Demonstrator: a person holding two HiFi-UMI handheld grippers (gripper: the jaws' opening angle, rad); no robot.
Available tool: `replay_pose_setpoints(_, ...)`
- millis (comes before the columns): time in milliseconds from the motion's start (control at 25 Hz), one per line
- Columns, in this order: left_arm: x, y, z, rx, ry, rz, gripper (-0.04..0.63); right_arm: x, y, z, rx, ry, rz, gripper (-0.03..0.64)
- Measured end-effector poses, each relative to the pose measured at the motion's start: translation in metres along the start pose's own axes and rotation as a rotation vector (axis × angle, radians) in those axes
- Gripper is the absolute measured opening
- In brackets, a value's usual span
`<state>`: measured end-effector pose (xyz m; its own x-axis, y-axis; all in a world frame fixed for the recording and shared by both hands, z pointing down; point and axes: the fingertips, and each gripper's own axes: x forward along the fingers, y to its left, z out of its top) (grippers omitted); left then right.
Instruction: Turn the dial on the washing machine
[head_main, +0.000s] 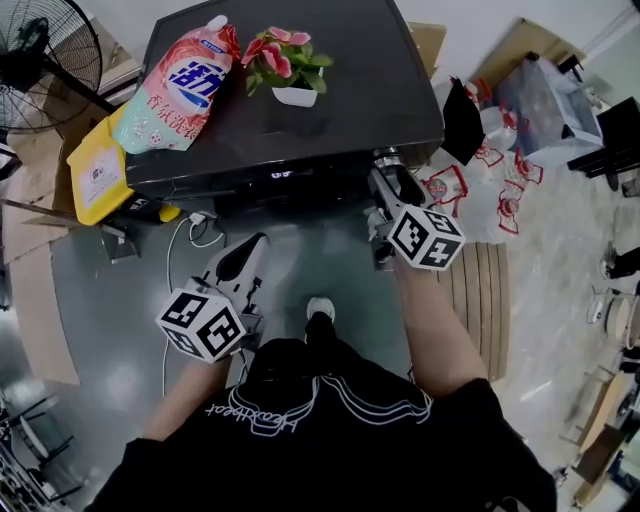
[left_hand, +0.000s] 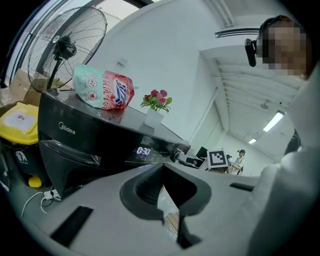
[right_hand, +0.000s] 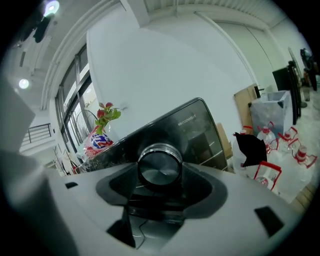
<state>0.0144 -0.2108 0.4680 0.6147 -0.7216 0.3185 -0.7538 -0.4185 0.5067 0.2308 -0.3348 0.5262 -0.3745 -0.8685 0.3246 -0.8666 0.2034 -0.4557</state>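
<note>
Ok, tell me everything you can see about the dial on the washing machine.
The dial is a round knob with a dark, brushed-looking flat face and a shiny silver ring round its rim, metal by its look. It stands out from the glossy black control panel at the right end of the washing machine front. The right tongs are closed on it, one jaw against each side. No markings can be made out.

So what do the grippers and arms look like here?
The left gripper and right gripper: light grey bodies, dark notched jaw pads, each topped by a cube with black-and-white square markers. No cables visible. Black short-sleeved T-shirt with white line print; forearms bare.
</note>
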Motion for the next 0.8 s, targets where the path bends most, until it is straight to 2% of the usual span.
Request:
replay_pose_setpoints(240, -0.0001, -0.0026, -0.003, 0.0, 0.003, -0.002, 0.005, -0.001, -0.002, -0.0008, 0.223, -0.007, 0.062, 0.279)
replay_pose_setpoints(600, -0.0061, -0.0035, -0.0011, 0.009, 0.006, 0.006, 0.005, -0.0009, -0.0019, 0.0, 0.374, -0.029, 0.1, 0.279)
replay_pose_setpoints(800, -0.0052, -0.0086, 0.0028, 0.024, 0.01, 0.002, 0.005, -0.0007, -0.0014, -0.0009, 0.412, -0.025, 0.107, 0.279)
